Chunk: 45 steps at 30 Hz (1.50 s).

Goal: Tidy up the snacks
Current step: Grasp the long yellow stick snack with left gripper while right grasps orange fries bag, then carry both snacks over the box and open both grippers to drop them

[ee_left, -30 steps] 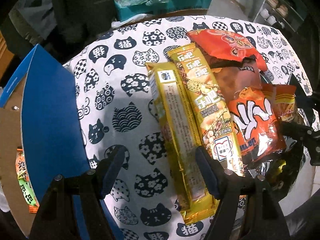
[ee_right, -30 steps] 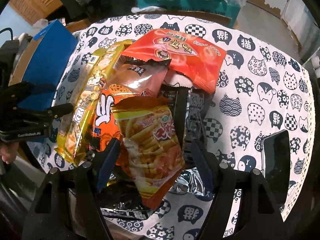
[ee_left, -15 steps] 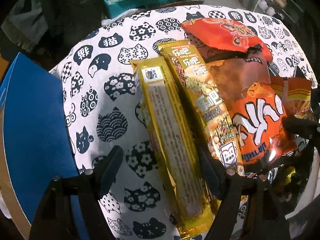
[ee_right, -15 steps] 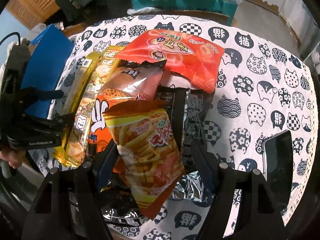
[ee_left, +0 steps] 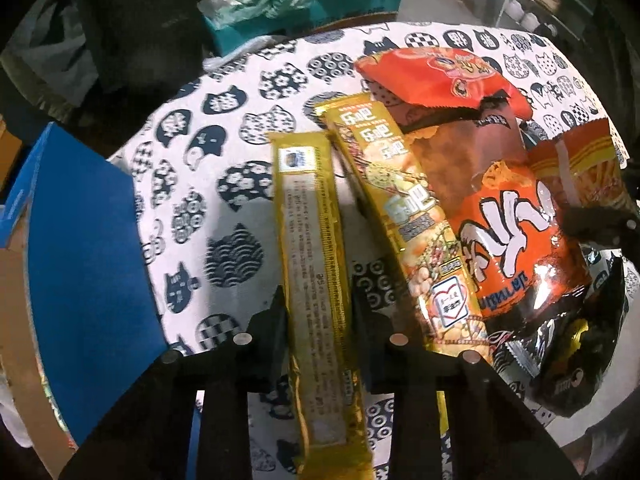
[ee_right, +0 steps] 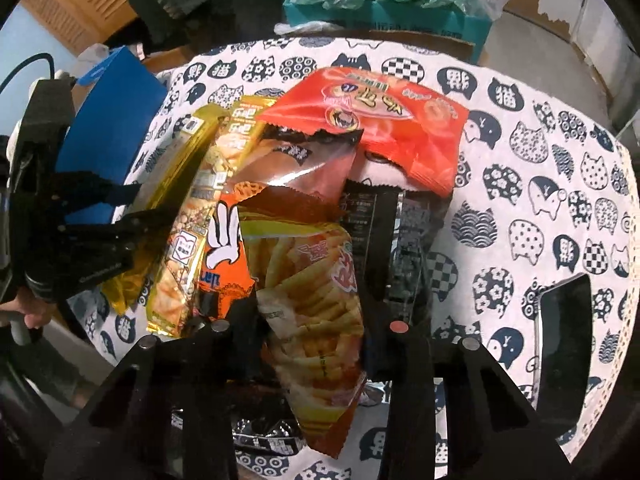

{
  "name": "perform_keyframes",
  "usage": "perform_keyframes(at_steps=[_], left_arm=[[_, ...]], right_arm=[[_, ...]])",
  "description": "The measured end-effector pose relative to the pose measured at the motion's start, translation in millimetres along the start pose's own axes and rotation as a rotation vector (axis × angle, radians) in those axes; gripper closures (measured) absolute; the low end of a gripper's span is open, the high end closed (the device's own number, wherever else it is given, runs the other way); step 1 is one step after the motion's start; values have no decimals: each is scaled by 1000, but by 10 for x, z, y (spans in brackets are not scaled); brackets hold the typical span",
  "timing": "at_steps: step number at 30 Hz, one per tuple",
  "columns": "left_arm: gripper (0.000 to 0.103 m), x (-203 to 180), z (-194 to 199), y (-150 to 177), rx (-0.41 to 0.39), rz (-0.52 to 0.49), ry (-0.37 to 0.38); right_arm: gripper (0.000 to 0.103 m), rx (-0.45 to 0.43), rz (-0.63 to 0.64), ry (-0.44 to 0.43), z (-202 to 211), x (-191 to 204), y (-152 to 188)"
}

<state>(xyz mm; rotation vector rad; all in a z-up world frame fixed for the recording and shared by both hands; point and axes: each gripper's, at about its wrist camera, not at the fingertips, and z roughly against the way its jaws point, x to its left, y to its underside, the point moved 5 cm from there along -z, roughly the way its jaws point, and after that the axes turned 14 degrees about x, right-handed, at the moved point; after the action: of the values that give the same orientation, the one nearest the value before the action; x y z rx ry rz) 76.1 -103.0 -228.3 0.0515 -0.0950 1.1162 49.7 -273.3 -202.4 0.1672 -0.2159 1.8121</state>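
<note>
Snack packs are heaped in the middle of a worktop (ee_right: pixel 560 168) that is covered with a white cloth printed with dark cat heads. A long gold pack (ee_left: pixel 312 264) lies at the left edge of the heap, and it is pinched across its width by the left tool (ee_left: pixel 318 320), whose jaws are closed tight on it. Just beside it lies a second gold pack (ee_left: pixel 400 216) with pictures of nuts. An orange pack (ee_left: pixel 516 240) with big white letters is next to that. A yellow pack of fry sticks (ee_right: pixel 316 300) lies on top of the heap, and it is squeezed by the right tool (ee_right: pixel 310 320), whose jaws are closing on it. A red pack (ee_right: pixel 380 120) lies at the far end of the heap. A black and silver pack (ee_right: pixel 400 232) is partly hidden under the others. A blue box (ee_left: pixel 80 264) stands at the left edge of the worktop.
</note>
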Motion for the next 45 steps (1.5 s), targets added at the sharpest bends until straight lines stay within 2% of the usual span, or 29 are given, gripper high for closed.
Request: perform_keyframes(at_steps=[9, 17, 32, 45], left_arm=[[74, 122, 299, 116, -79, 20, -12], [74, 134, 658, 269, -160, 25, 10], [75, 373, 1184, 469, -298, 60, -3], [75, 695, 1505, 643, -369, 117, -12]], right_arm=[[68, -46, -15, 46, 216, 68, -27], [68, -78, -17, 66, 375, 166, -72], [68, -123, 19, 70, 644, 527, -168], [68, -151, 56, 51, 786, 901, -353]])
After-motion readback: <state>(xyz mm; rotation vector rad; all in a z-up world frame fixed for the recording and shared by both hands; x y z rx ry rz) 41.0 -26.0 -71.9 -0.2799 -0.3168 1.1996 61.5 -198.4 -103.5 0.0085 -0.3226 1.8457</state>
